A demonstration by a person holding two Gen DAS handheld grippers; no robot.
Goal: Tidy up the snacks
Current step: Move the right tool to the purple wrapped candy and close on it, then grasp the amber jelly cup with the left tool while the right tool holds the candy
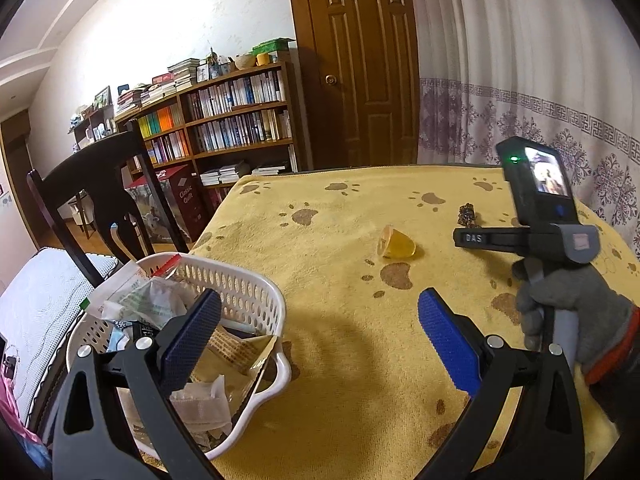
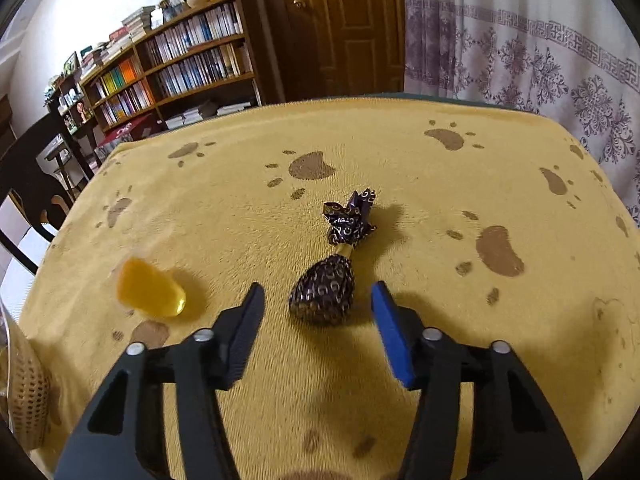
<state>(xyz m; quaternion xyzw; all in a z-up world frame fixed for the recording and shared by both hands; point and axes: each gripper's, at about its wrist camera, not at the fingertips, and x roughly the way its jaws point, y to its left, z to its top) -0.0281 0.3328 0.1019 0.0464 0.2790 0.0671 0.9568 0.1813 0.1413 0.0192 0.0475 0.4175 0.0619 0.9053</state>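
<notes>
Right gripper [image 2: 318, 314] spread wide, the round body of the dark wrapped candy [image 2: 323, 299] lying between its fingertips; long axis runs straight away from the fingers, twisted tail far end. Left gripper [image 1: 320, 320] also spread, empty, beside the white basket [image 1: 256, 292]. Yellow jelly cup [image 1: 394, 243] lies apart on the cloth; right hand is nearer the candy.

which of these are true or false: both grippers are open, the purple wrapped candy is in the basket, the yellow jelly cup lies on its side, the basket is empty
Both grippers are open: true; the left gripper and right gripper hold nothing.
The purple wrapped candy is in the basket: false; it lies on the yellow cloth.
The yellow jelly cup lies on its side: true.
The basket is empty: false; it holds snack packets.
</notes>
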